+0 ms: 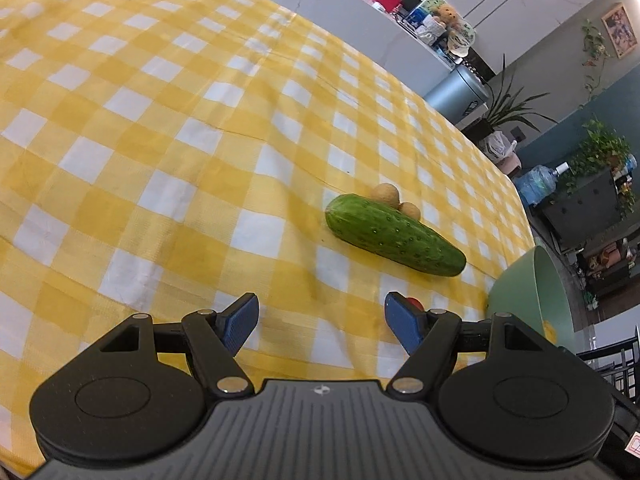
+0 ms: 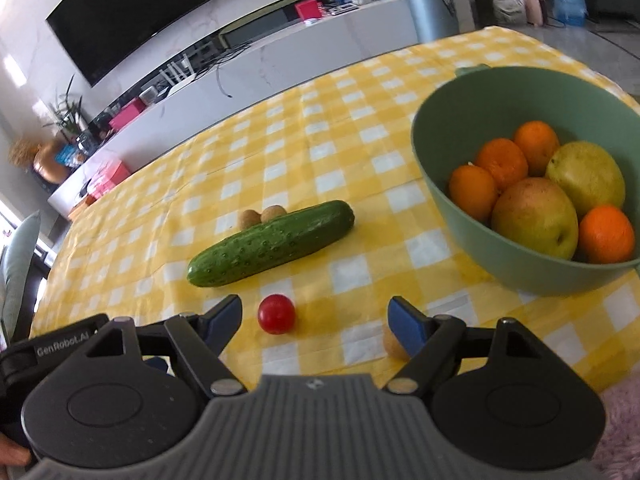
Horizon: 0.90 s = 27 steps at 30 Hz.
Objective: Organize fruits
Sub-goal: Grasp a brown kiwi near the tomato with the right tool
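Honestly, with both the right tool [image 2: 314,316] and left tool [image 1: 322,320] wide open and empty, that cherry tomato [image 2: 276,314] near the cucumber [image 2: 272,244] could roll off when pinched, missing the green bowl [image 2: 448,184].

Both cameras sit low over the tabletop [image 1: 168,128], close behind their own fingers. The left view faces the far right edge; the right view faces the far edge. Both share the cucumber [image 1: 394,234] [image 2: 272,243] and bowl [image 1: 516,300] [image 2: 452,208].
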Tool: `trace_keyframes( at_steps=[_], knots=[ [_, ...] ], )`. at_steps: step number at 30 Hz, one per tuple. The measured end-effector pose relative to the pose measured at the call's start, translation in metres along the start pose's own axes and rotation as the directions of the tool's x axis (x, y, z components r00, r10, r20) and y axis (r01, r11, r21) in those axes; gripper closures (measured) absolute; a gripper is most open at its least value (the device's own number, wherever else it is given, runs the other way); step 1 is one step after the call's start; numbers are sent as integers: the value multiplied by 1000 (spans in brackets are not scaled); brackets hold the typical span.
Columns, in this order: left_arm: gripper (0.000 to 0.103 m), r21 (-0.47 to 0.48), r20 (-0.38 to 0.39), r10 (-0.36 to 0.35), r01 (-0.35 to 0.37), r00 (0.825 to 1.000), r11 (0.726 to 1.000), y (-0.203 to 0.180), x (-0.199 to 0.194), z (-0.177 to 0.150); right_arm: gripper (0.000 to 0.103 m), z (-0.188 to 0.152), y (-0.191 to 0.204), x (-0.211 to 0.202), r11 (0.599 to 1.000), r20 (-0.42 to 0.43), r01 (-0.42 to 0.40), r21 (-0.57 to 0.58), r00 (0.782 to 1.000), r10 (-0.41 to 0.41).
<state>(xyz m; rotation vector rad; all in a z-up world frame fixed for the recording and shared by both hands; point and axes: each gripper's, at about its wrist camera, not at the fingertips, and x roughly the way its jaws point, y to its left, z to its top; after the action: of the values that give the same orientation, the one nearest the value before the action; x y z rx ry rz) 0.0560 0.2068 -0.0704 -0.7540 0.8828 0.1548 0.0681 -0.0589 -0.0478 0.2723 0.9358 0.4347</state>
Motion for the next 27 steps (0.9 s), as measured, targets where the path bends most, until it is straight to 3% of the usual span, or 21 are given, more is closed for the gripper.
trace_keyframes(
  at_steps=[5, 10, 14, 15, 18, 23, 24, 27],
  knots=[
    [18, -53, 5, -26, 26, 1000, 998, 8, 3, 3, 49, 0, -8, 11, 997, -30, 14, 75, 999, -11],
    [18, -78, 6, -43, 44, 999, 996, 11, 3, 5, 50, 3, -11, 22, 990, -46, -11, 139, 999, 18],
    [18, -60, 7, -36, 36, 999, 998, 9, 3, 5, 54, 5, 10, 30, 999, -40, -6, 38, 999, 7],
    [18, -58, 6, -35, 35, 999, 998, 8, 4, 4, 59, 4, 15, 32, 1000, -40, 20, -4, 999, -20],
    [18, -58, 5, -41, 41, 999, 997, 7, 3, 4, 60, 1, 24, 26, 991, -19, 77, -106, 997, -79],
    [18, -27, -6, -42, 42, 999, 999, 2, 8, 4, 60, 5, 17, -1, 962, 72, 222, -157, 974, -213],
    [18, -27, -6, -43, 42, 999, 999, 3, 8, 4, 60, 7, 14, -2, 957, 62, 242, -163, 970, -234],
    [18, -29, -6, -45, 44, 999, 999, 2, 8, 3, 60, 10, 1, 3, 970, -70, 198, -141, 975, -209]
  ],
)
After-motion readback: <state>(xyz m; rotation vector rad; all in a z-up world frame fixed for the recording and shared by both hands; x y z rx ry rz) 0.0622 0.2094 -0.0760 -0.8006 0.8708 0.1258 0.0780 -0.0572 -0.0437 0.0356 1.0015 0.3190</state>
